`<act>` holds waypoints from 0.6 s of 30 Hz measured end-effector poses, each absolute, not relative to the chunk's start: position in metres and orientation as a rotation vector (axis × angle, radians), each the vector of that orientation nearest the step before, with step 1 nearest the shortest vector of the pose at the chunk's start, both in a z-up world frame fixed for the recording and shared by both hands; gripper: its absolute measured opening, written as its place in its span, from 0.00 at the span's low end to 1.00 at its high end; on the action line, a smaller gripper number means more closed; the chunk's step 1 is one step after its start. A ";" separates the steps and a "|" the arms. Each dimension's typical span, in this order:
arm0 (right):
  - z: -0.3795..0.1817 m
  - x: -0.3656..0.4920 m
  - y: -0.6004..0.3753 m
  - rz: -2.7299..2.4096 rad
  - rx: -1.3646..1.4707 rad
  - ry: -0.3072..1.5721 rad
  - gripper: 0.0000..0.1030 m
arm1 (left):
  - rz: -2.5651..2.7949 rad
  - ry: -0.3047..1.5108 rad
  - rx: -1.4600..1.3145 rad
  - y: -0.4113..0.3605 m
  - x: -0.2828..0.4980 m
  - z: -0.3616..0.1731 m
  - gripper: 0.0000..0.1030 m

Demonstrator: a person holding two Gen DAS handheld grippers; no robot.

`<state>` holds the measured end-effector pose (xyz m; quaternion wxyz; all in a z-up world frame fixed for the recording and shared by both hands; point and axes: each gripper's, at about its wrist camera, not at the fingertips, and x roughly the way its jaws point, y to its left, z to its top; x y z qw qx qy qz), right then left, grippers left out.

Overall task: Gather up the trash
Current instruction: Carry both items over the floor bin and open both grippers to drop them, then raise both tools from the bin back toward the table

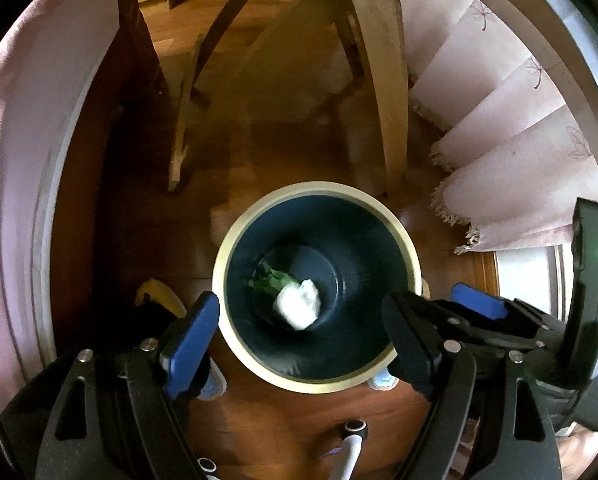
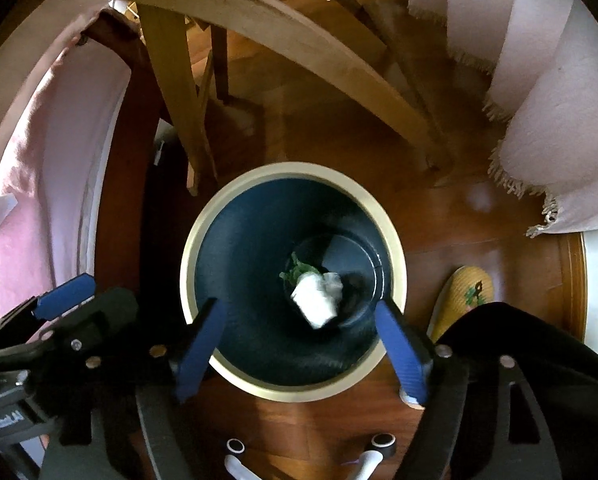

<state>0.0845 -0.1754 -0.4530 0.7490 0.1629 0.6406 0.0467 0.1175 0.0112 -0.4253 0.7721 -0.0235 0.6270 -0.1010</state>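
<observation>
Wooden floor (image 1: pixel 339 412) carries one round bin (image 1: pixel 411 248) with cream rim and dark blue interior, centred in both views. Pale wooden chair legs (image 1: pixel 383 80) stand at 12 o'clock of the bin; fringed pink cloth (image 1: pixel 511 168) hangs at 2 o'clock. Only the right wrist view shows the yellow slipper (image 2: pixel 467 292) clearly, at 3 o'clock. Bin contents: one white crumpled paper (image 1: pixel 299 304) touching one green scrap (image 1: pixel 271 280). Left claw (image 1: pixel 303 344): fingers apart, holding nothing. Right claw (image 2: pixel 303 348): fingers apart, holding nothing.
</observation>
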 end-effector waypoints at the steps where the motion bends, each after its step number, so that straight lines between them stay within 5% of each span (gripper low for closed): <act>1: -0.451 0.084 -0.177 0.100 0.359 1.396 0.78 | -0.216 1.357 -0.048 0.011 0.117 -0.424 0.80; 18: -0.313 0.030 -0.179 0.152 0.291 1.190 0.80 | -0.351 1.150 -0.036 0.015 0.054 -0.286 0.80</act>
